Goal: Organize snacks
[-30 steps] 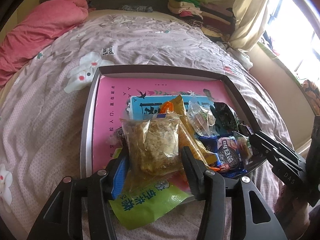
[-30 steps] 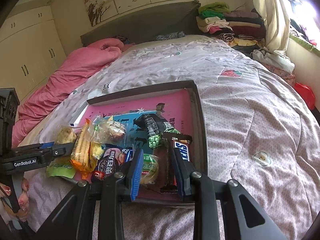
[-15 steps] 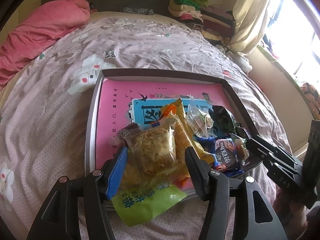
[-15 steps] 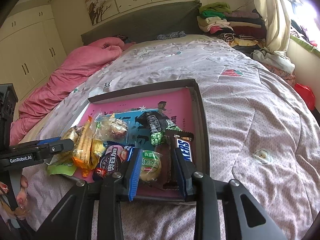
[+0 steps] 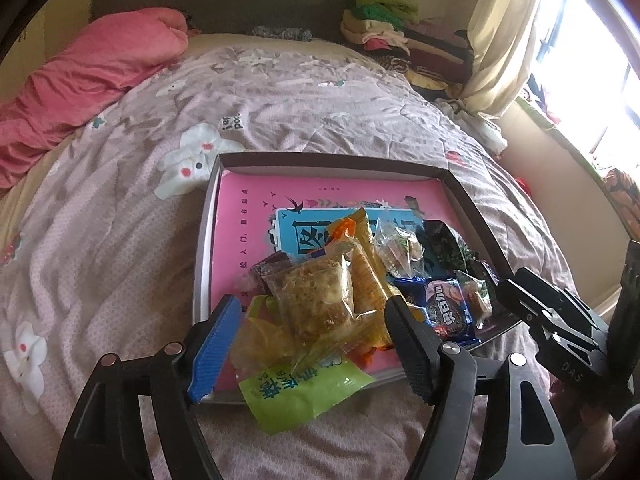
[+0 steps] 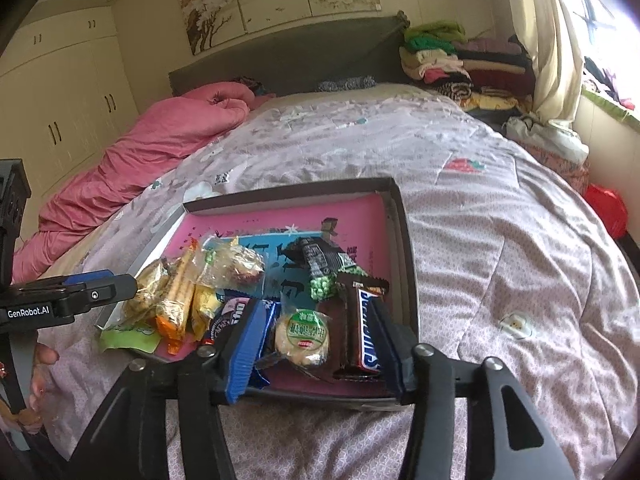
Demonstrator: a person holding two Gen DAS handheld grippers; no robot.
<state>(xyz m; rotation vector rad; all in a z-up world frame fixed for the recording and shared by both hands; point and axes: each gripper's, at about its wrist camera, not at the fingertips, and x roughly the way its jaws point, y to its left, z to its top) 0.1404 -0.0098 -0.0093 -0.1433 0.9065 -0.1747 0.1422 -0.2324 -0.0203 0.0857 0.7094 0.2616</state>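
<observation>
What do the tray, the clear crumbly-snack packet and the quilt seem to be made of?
Tray: likely cardboard, matte dark; thin folded walls.
Packet: clear glossy plastic film; crinkles, glare, contents visible.
Quilt: soft printed fabric, matte; stitched puckers and folds.

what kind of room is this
Most likely a bedroom: the snack tray sits on a bed with a floral quilt, a dark headboard behind it, and white wardrobes along the wall.
</observation>
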